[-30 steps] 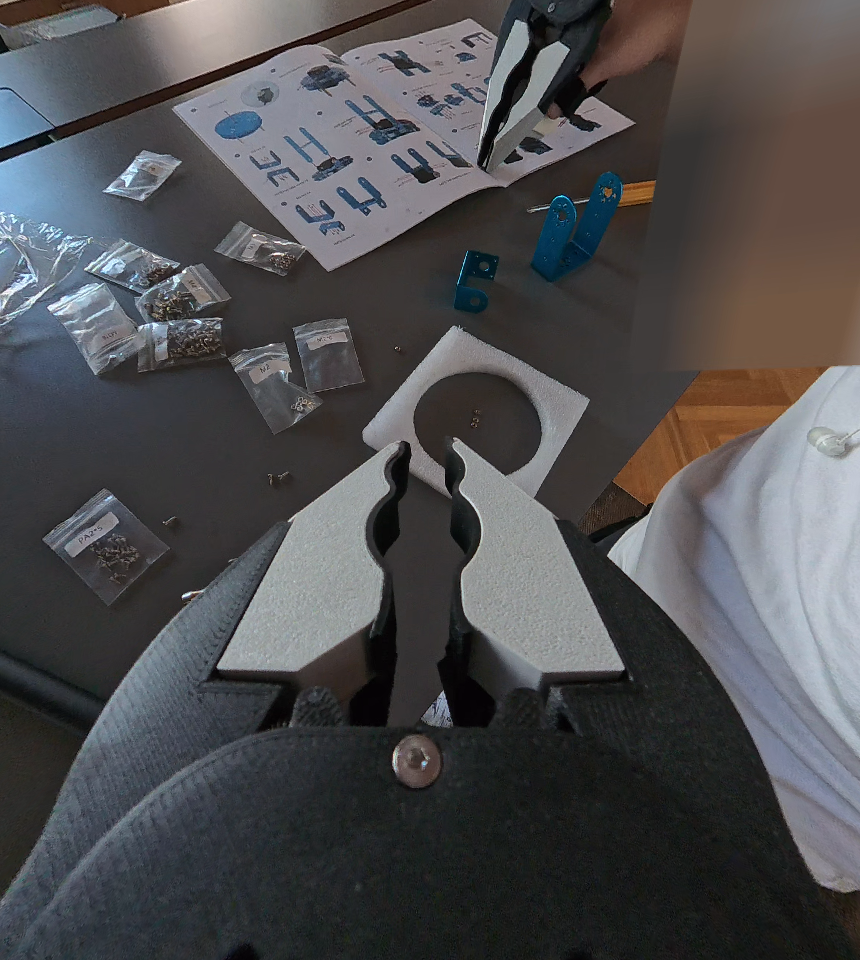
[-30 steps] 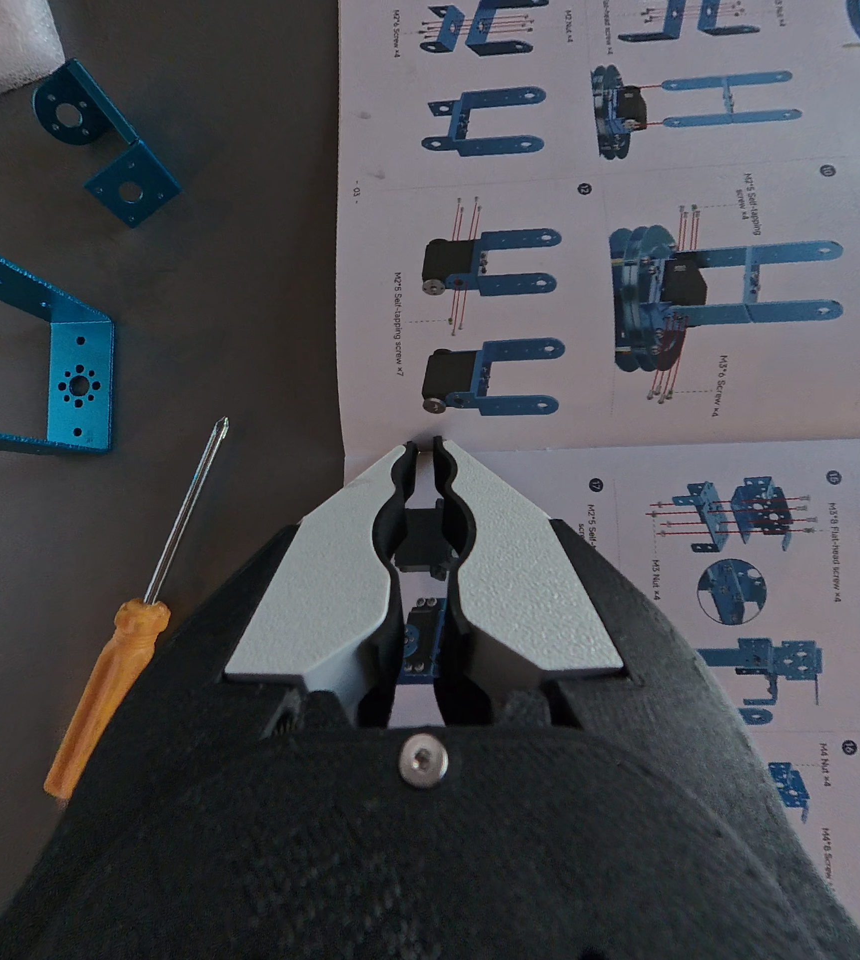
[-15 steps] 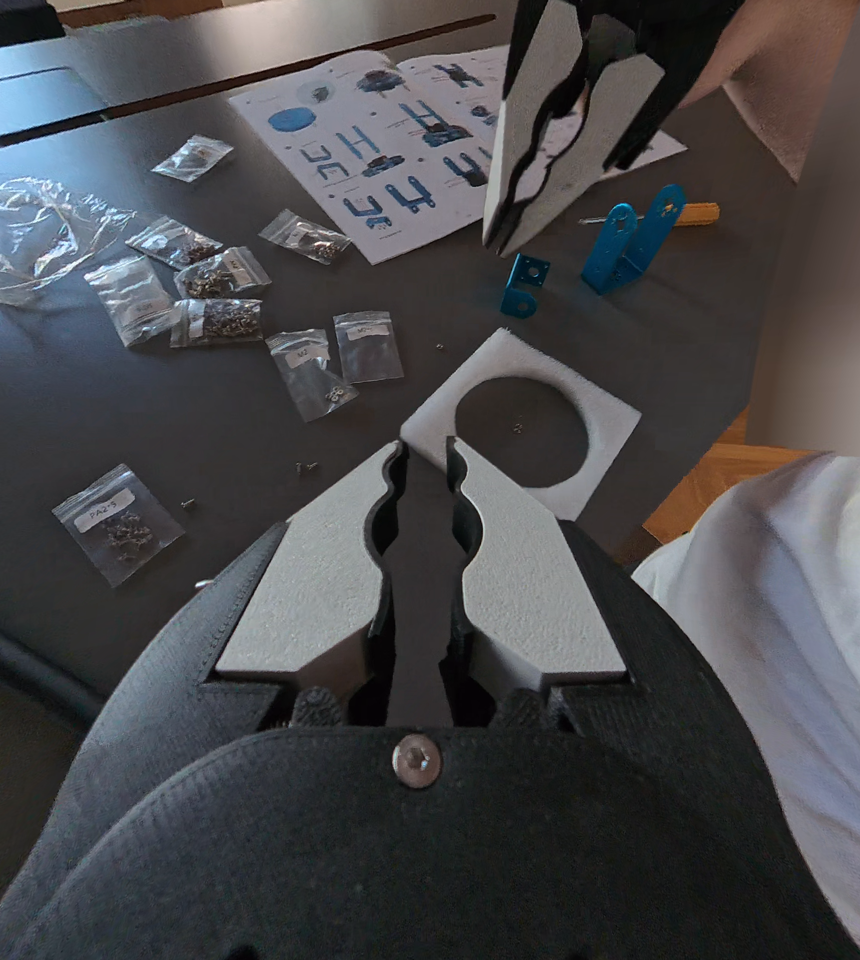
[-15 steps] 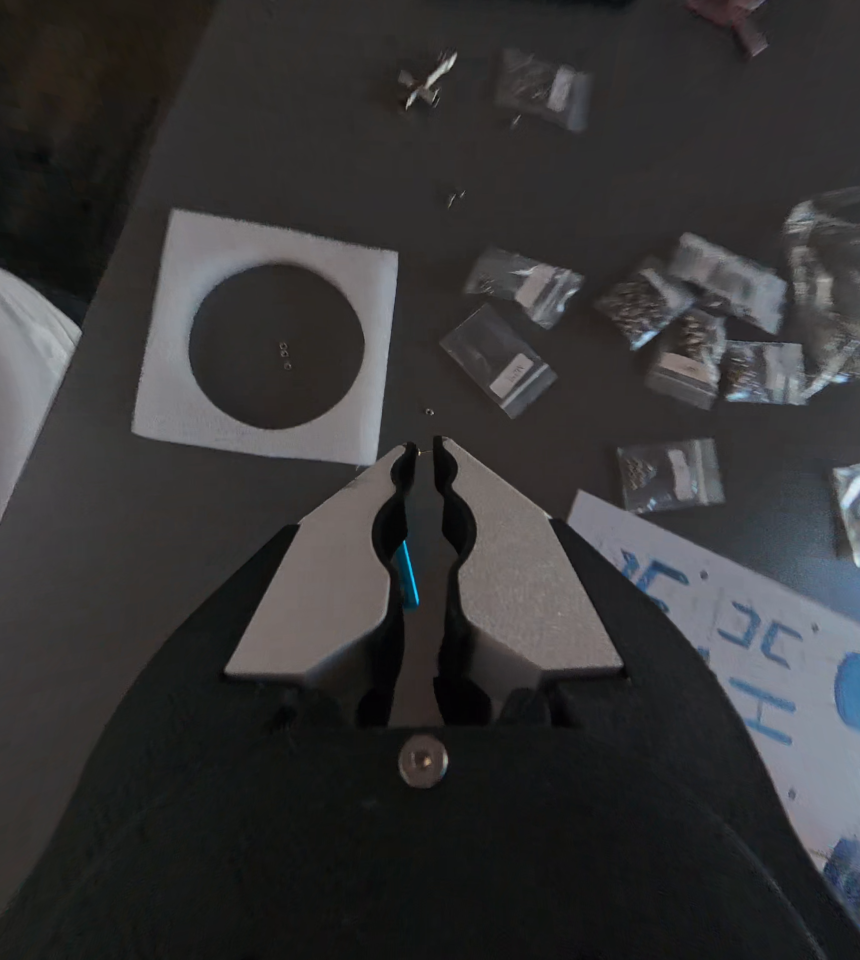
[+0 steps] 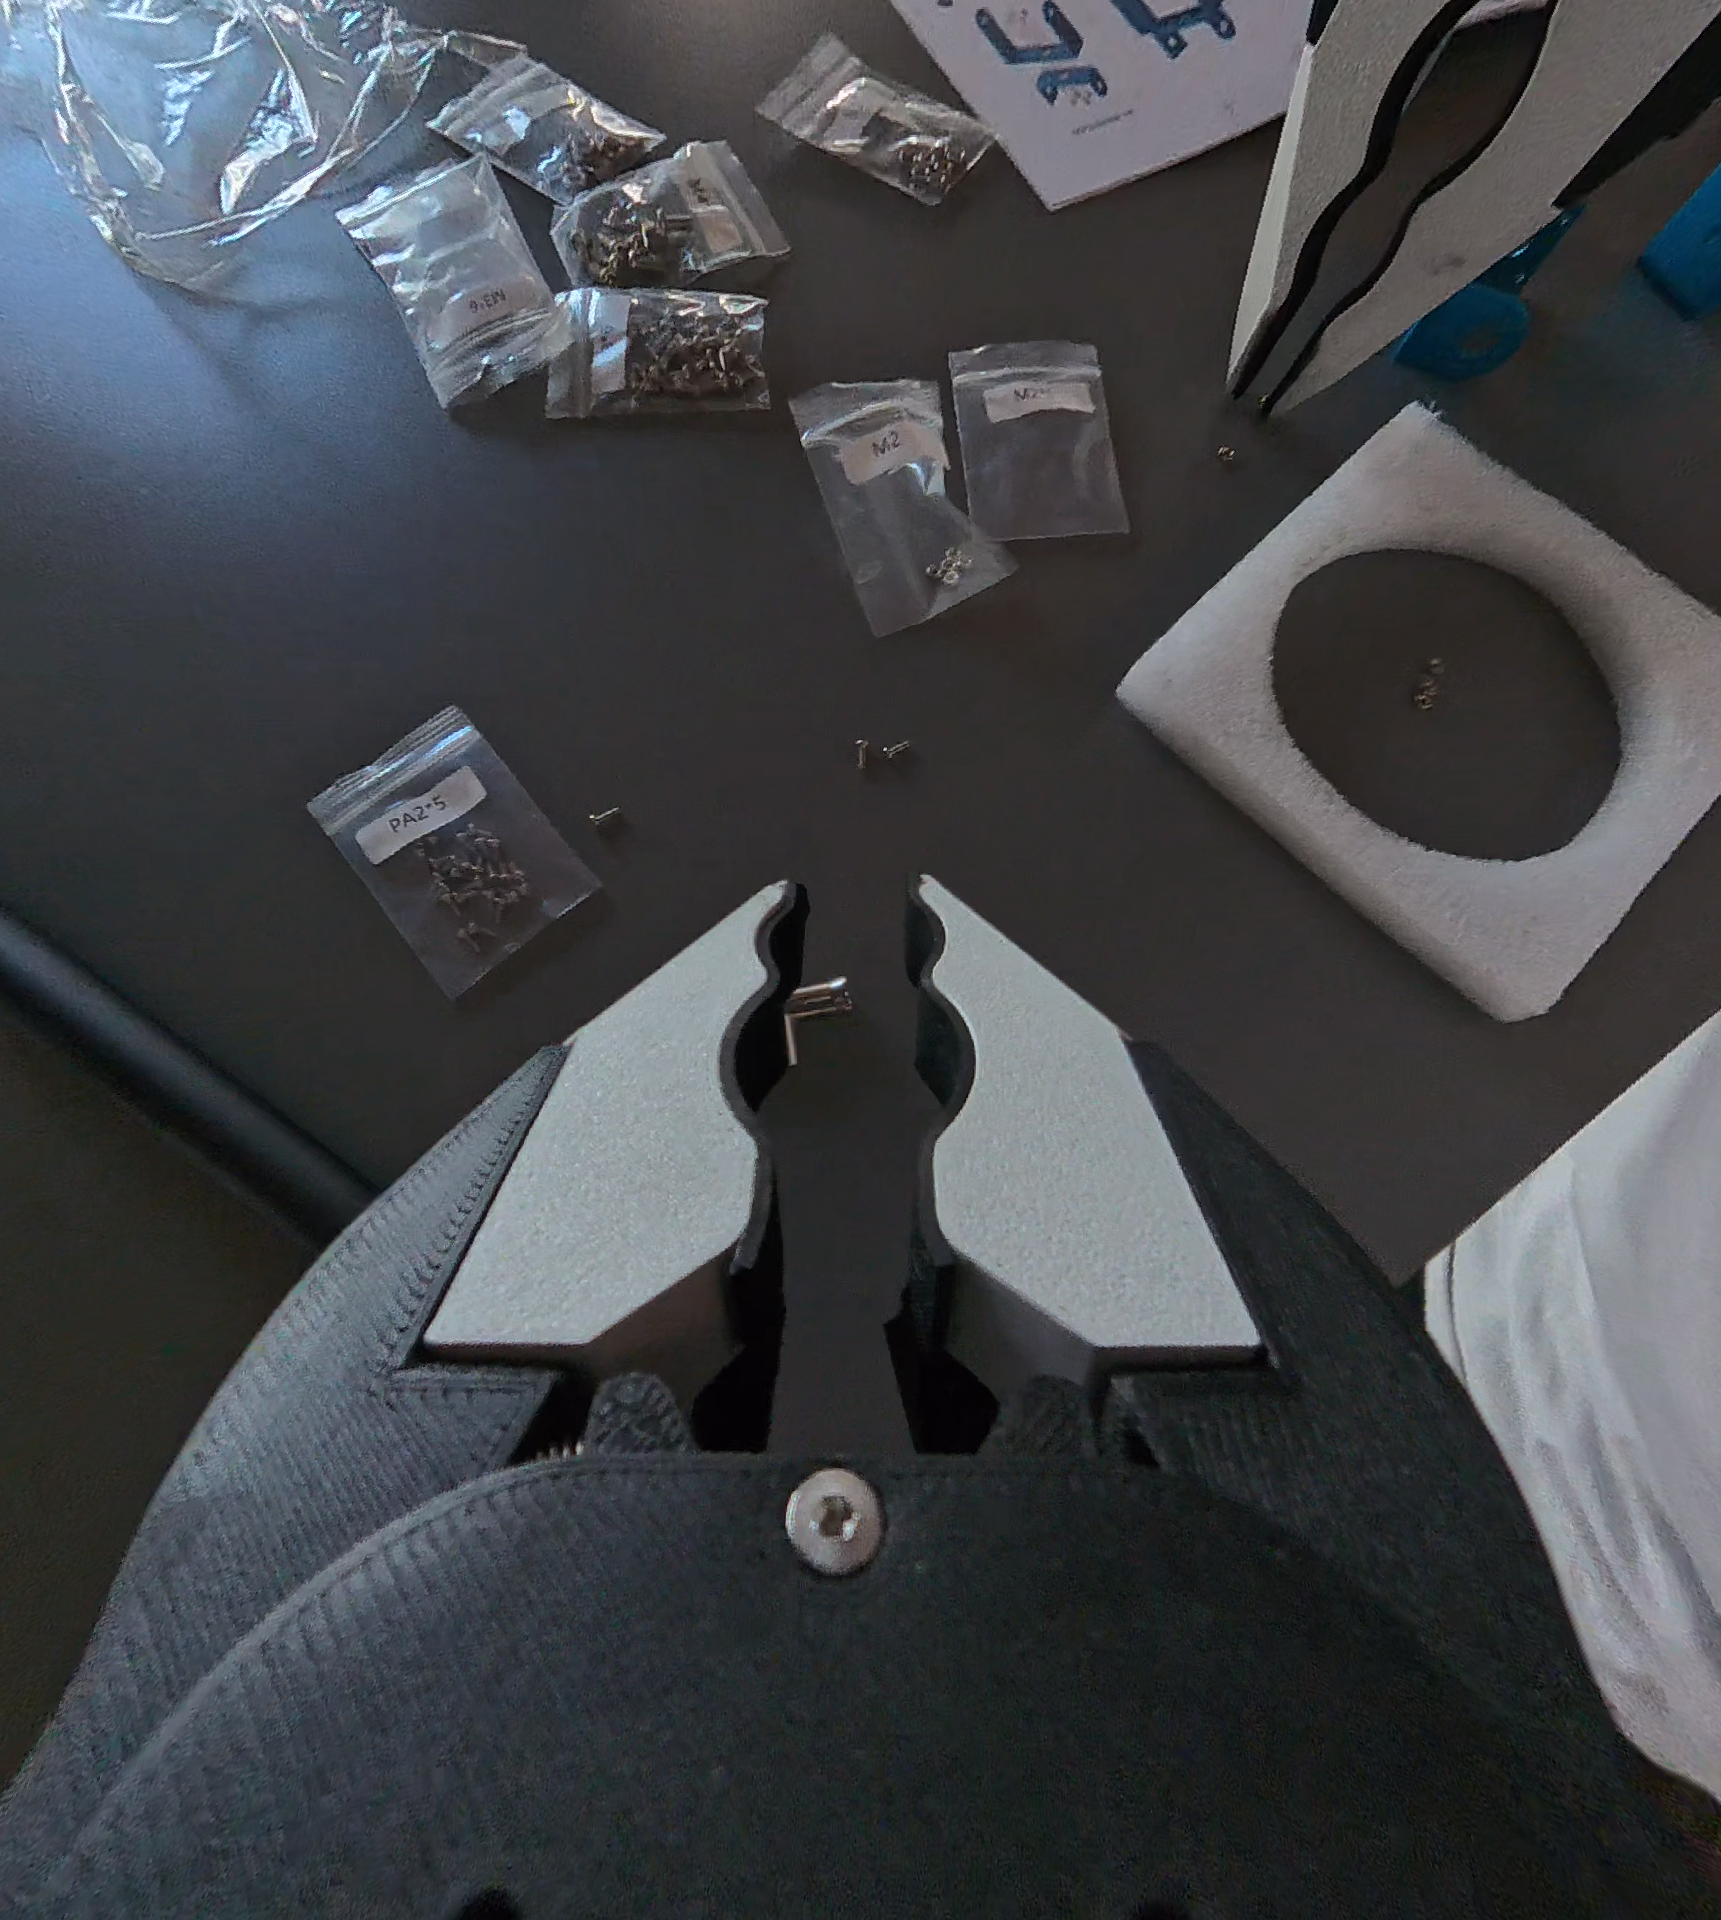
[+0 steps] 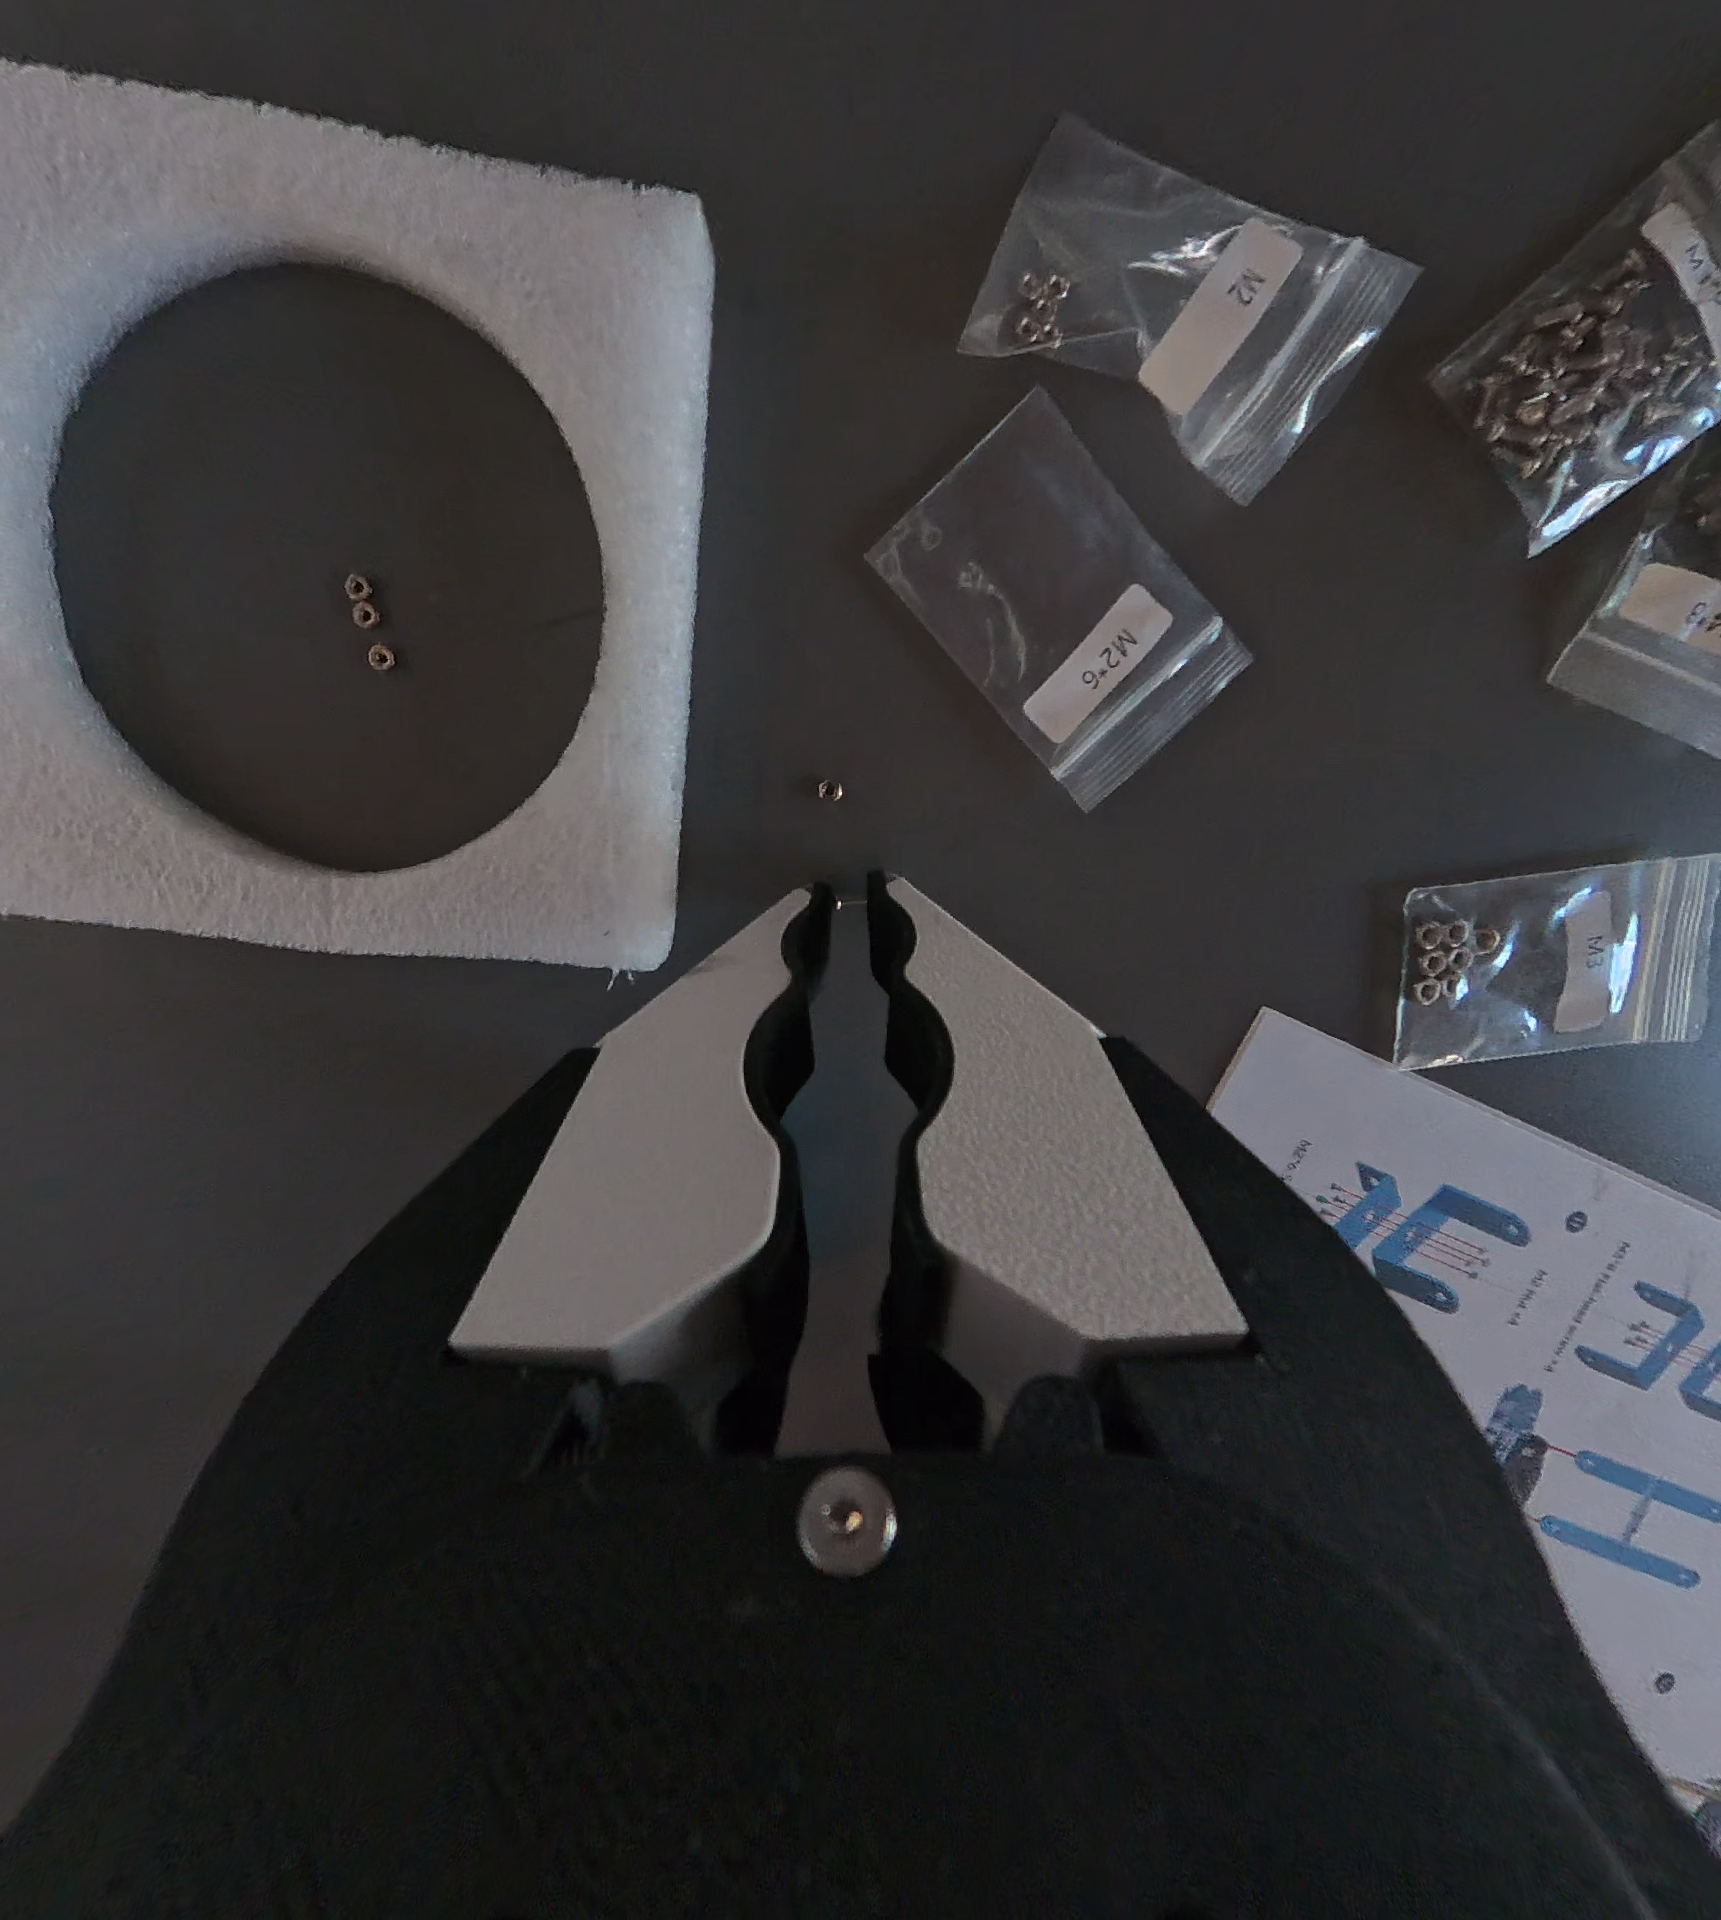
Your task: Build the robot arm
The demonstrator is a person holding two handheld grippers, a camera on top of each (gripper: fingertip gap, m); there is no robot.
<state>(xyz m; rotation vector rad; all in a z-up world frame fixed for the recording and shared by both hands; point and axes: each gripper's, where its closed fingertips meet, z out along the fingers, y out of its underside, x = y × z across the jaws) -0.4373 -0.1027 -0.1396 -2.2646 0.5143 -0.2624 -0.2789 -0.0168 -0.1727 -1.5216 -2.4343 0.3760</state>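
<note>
My left gripper [image 5: 858, 891] is open and empty, low over the dark table [image 5: 212, 623]. A small bent metal piece [image 5: 814, 1006] lies on the table between its fingers. A labelled bag of screws [image 5: 451, 852] lies just to its left. My right gripper [image 6: 845, 891] is almost closed, pinching a tiny silver part at its tips. It hovers beside the corner of a white foam square [image 6: 627, 416]. A loose nut [image 6: 828, 792] lies just ahead of it. Three nuts [image 6: 364, 615] lie inside the foam's round hole. The right gripper also shows in the left wrist view [image 5: 1261, 400].
Several small bags of screws and nuts [image 6: 1053, 592] [image 5: 627, 260] are spread over the table. An open instruction booklet [image 6: 1562, 1351] lies on the right. Blue metal brackets [image 5: 1718, 260], crumpled clear plastic [image 5: 160, 135] and loose screws [image 5: 877, 750] lie around. The table edge [image 5: 108, 1039] and a white shirt [image 5: 1666, 1351] are near. There is about 20 cm between the tips of the two grippers. The white foam square [image 6: 627, 416] lies around 8 cm away from my right fingertips. It is also in sight in the left wrist view [image 5: 1226, 621].
My right gripper left the booklet and came down beside the foam square, tips unchanged. My left gripper moved forward and lower over the table and opened a little wider.
</note>
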